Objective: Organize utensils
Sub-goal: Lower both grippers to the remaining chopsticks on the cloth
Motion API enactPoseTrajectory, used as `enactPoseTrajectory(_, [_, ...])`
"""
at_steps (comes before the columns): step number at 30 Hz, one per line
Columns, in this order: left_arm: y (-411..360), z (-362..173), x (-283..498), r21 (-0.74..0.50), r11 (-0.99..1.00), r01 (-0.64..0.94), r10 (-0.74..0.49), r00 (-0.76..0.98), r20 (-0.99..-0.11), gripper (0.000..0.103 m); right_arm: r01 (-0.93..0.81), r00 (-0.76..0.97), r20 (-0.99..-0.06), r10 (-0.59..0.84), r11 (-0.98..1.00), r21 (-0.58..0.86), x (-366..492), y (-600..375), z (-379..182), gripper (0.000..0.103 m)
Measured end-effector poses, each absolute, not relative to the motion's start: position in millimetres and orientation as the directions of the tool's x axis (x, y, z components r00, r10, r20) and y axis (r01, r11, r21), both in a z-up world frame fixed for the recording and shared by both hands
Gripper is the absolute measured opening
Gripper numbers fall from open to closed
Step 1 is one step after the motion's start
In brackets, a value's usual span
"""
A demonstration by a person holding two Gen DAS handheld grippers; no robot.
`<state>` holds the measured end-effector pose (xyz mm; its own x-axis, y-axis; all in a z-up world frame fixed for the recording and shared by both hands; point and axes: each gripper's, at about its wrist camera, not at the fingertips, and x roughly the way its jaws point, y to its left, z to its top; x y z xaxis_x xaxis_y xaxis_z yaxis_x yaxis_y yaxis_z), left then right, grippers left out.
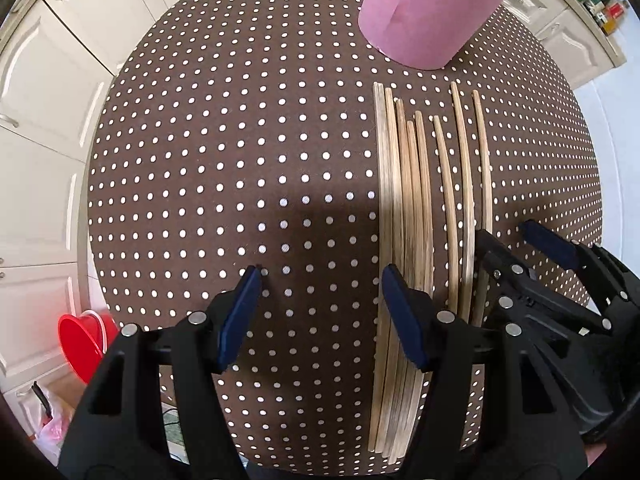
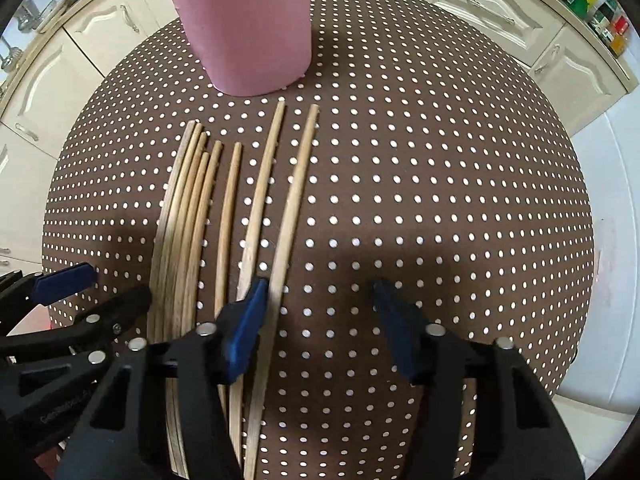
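your right tool (image 2: 316, 312) hangs low over the dotted brown counter (image 2: 440, 184), jaws partly open, gripping nothing — the outermost pale wooden chopstick (image 2: 294, 200) lies just inside its left pad. your left tool (image 1: 320, 300), also open and empty, sits beside the bundle, ready to steady it below the pink cup (image 2: 248, 28).

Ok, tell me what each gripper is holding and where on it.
Nothing is held. The left gripper stands open over bare tablecloth; the right gripper is open, its jaws straddling the outermost chopstick without pressing it.
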<state>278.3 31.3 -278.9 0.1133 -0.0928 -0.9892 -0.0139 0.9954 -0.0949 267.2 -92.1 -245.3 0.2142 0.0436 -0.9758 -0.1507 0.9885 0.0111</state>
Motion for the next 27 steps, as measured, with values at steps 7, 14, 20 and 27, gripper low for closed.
enactPoseTrajectory(7, [19,-280,294,-0.057,0.998,0.03,-0.06,0.119,-0.991,0.073,-0.085,0.214,-0.969,0.121,0.991,0.105,276,-106,-244,0.016])
enactPoseTrajectory(14, [12,-282,317,-0.019,1.0,0.021,-0.021,0.108,-0.994,0.076,-0.076,0.217,-0.967,0.131,0.99,0.117,273,-115,-241,0.017])
enactPoseTrajectory(20, [7,-279,322,0.033,0.998,0.055,0.027,0.116,-0.993,0.076,-0.066,0.218,-0.965,0.143,0.989,0.131,280,-113,-246,0.018])
enactPoseTrajectory(27, [-25,-261,307,0.112,0.99,0.091,0.099,0.14,-0.985,0.076,-0.064,0.219,-0.965,0.143,0.989,0.132,287,-113,-245,0.018])
